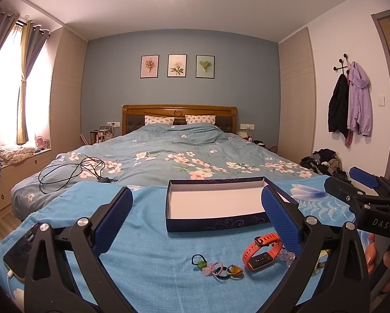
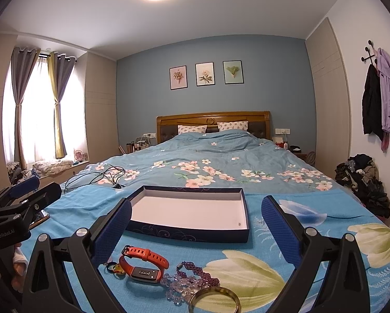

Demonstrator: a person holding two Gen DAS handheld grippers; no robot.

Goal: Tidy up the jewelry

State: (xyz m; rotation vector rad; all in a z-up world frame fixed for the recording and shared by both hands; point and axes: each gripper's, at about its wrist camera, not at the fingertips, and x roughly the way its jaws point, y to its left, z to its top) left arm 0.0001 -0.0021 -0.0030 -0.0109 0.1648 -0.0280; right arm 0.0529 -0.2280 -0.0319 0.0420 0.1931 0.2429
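Note:
An open dark-blue box (image 1: pixel 215 203) with a white, empty inside lies on a blue towel on the bed; it also shows in the right wrist view (image 2: pixel 192 212). In front of it lie an orange watch (image 1: pixel 262 251), several small hair ties and rings (image 1: pixel 217 267), a purple bead bracelet (image 2: pixel 200 274), clear beads (image 2: pixel 178 288) and a gold bangle (image 2: pixel 214 301). The watch also shows in the right wrist view (image 2: pixel 142 263). My left gripper (image 1: pixel 195 219) is open and empty above the hair ties. My right gripper (image 2: pixel 196 224) is open and empty above the bracelets.
A phone (image 1: pixel 21 250) with a cable lies at the towel's left edge. A black cable (image 1: pixel 69 173) is coiled on the floral duvet behind. A clothes pile (image 2: pixel 361 180) lies on the floor at the right. Drawers stand under the window (image 1: pixel 2 177).

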